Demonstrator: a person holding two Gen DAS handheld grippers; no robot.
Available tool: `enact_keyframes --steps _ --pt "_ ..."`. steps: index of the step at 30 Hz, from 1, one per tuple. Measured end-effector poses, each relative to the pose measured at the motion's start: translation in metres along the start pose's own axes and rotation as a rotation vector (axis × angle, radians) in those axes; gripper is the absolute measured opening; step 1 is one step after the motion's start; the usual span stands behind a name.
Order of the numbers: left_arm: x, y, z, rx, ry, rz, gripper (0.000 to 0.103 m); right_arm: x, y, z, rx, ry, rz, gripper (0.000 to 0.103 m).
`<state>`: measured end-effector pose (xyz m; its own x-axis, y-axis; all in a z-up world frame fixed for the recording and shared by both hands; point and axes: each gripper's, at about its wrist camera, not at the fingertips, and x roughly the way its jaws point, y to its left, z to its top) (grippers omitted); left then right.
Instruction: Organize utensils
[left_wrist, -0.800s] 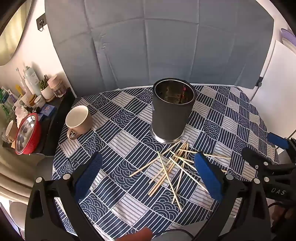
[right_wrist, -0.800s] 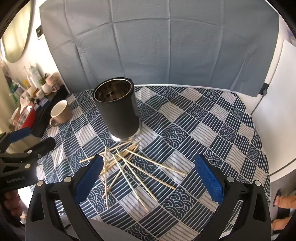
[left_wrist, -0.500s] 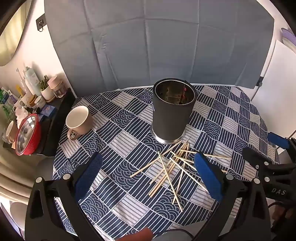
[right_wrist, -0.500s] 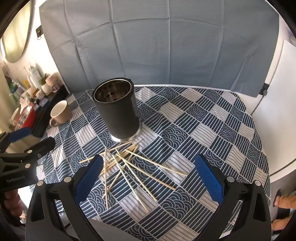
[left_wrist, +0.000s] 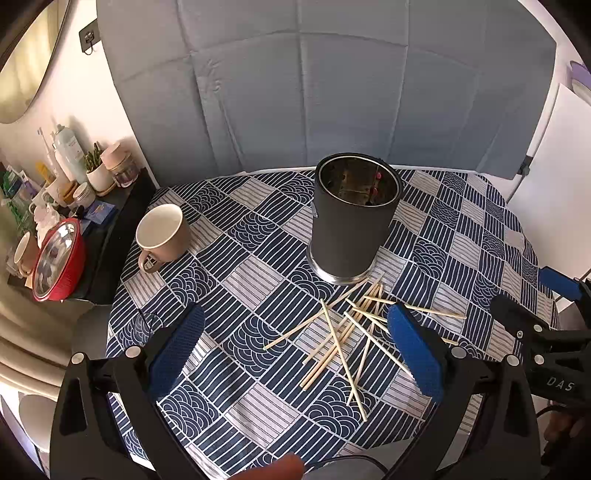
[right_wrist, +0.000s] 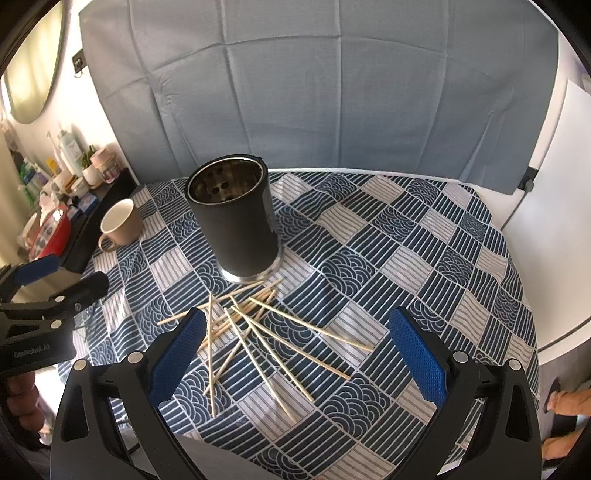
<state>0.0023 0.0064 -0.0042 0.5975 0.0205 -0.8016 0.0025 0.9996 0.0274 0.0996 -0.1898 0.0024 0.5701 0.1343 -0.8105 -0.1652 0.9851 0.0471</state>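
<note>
Several wooden chopsticks (left_wrist: 345, 332) lie scattered in a loose pile on the blue patterned tablecloth (left_wrist: 258, 273), just in front of a tall black utensil holder (left_wrist: 352, 221) with a metal inside. The pile (right_wrist: 255, 332) and the holder (right_wrist: 236, 229) also show in the right wrist view. My left gripper (left_wrist: 295, 350) is open and empty, hovering above the table's near edge, left of the pile. My right gripper (right_wrist: 299, 354) is open and empty, above the pile's near side.
A beige mug (left_wrist: 162, 236) stands at the table's left. A dark side shelf (left_wrist: 110, 236) with a red-rimmed tin (left_wrist: 55, 262), bottles and jars sits beyond the left edge. A grey cloth backdrop (left_wrist: 314, 92) hangs behind. The table edge drops off at the right (right_wrist: 532, 332).
Both grippers have hardly moved; the view shifts only slightly. The chopsticks and holder lie as before.
</note>
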Motion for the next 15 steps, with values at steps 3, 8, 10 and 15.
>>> enact_keyframes --steps 3,8,10,15 --pt "-0.0005 -0.0011 -0.0009 0.003 0.001 0.0 0.097 -0.0001 0.0006 0.0 -0.003 0.0 0.001 0.095" --pt "-0.0003 -0.0009 -0.0016 0.005 0.004 0.003 0.097 0.0005 0.0008 0.0011 -0.005 0.005 0.006 0.095" --pt "-0.0002 -0.001 -0.0015 0.002 0.006 0.003 0.097 0.0006 0.0014 0.0014 -0.008 0.006 0.006 0.095" --pt "0.0028 -0.0002 -0.003 -0.009 0.025 -0.001 0.097 0.0012 0.0013 0.0001 -0.01 0.008 0.012 0.095"
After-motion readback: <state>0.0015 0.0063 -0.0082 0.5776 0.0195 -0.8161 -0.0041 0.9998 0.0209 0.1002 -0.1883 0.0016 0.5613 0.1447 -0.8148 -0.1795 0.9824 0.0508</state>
